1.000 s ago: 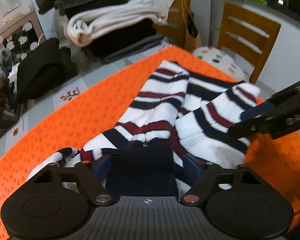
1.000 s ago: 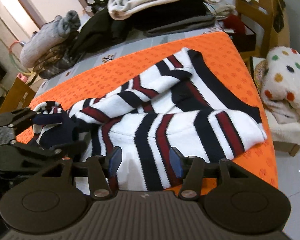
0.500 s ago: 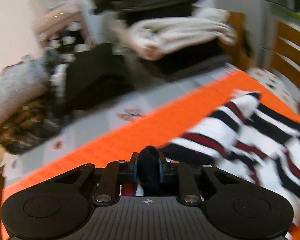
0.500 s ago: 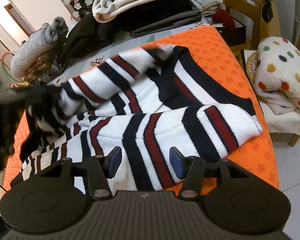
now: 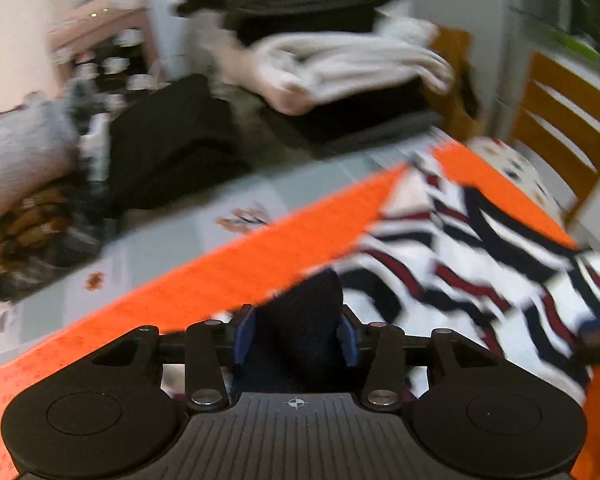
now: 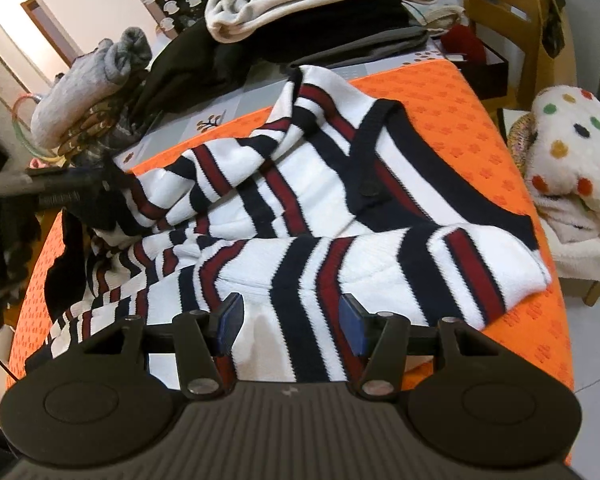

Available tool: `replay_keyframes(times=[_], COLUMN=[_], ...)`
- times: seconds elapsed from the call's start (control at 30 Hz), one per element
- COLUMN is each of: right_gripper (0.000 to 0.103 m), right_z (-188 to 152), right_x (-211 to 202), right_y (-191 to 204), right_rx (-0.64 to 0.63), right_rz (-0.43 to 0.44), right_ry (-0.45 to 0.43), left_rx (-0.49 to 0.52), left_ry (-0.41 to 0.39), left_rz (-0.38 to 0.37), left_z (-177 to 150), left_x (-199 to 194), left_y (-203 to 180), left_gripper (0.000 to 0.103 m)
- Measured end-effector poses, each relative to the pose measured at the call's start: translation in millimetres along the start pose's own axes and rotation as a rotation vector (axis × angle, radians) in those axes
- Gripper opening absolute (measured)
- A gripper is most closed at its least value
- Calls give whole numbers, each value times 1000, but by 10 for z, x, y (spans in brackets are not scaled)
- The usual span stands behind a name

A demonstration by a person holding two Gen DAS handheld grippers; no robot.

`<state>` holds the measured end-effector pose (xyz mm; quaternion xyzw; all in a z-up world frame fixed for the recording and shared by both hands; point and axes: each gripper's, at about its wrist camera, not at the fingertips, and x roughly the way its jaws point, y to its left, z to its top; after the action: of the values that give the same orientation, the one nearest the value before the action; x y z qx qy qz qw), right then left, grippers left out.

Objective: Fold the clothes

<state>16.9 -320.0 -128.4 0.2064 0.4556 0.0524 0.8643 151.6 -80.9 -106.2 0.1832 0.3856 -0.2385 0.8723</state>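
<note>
A white cardigan with navy and red stripes (image 6: 340, 200) lies on an orange mat (image 6: 440, 96); it also shows in the left wrist view (image 5: 480, 264), blurred. My left gripper (image 5: 296, 332) has its jaws part open around the cardigan's navy cuff (image 5: 304, 312), which still fills the gap between the blue pads. The sleeve (image 6: 228, 160) stretches out to the left from the body. My right gripper (image 6: 290, 324) is open and empty, low over the folded near sleeve at the cardigan's front edge. The left gripper (image 6: 76, 192) shows at the far left in the right wrist view.
A stack of folded cream and dark clothes (image 6: 324, 4) stands at the back of the table. A black garment (image 5: 172, 148) and grey rolled clothes (image 6: 92, 80) lie at the back left. A wooden chair (image 5: 568, 120) and a spotted blanket (image 6: 576, 152) are on the right.
My left gripper shut on the navy cuff, pulled the sleeve out leftward across the mat, and its jaws have now widened. The right gripper has stayed open and in place.
</note>
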Motion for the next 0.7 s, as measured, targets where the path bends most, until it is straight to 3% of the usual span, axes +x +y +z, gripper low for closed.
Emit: replay_keyframes(times=[0.2, 0.37, 0.47, 0.6, 0.7], right_gripper=[59, 59, 59, 59, 59], right_z=[15, 9, 3, -6, -10], right_x=[34, 58, 71, 89, 90], right_y=[38, 42, 18, 9, 9], right_rx=[-6, -1, 8, 12, 14], right_rz=[2, 2, 0, 1, 3], right_ry=[10, 17, 17, 16, 15], left_rx=[98, 178, 217, 298, 291], left_ry=[17, -84, -124, -62, 13], left_rz=[-38, -34, -77, -89, -76], left_z=[-80, -13, 41, 41, 22], left_x=[91, -70, -149, 29, 266], left_y=[-306, -473, -558, -687, -675], left_gripper=[46, 45, 46, 46, 43])
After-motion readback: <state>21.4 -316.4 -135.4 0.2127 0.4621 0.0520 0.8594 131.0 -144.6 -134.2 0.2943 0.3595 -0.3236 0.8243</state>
